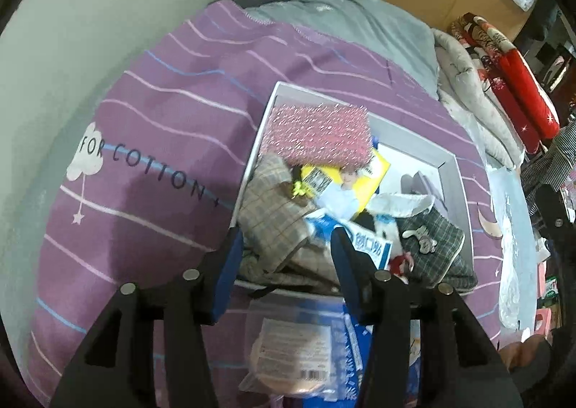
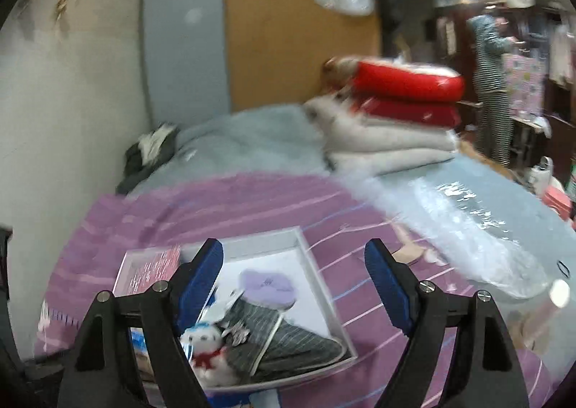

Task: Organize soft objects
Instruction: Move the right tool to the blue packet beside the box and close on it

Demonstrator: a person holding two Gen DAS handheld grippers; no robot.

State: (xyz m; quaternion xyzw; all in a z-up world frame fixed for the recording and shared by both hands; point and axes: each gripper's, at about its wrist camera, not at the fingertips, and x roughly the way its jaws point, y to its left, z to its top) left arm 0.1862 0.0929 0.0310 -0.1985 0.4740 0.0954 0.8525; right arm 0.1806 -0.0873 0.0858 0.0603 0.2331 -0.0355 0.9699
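Left gripper [image 1: 284, 246]: fingers spread, hovering over the near end of the white box [image 1: 451, 165], nothing pinched. Right gripper [image 2: 293, 278]: fingers spread wide, empty, above the box. Judged well advanced: the pink sponge [image 1: 320, 136], beige plaid cloth [image 1: 273, 213], grey plaid pouch [image 1: 432, 246] and small plush toy [image 2: 205, 347] lie inside the box; a packaged pad [image 1: 288, 354] lies just outside its near edge, apparently outstanding. Only the right view shows a person [image 2: 491, 84] standing far beyond the box.
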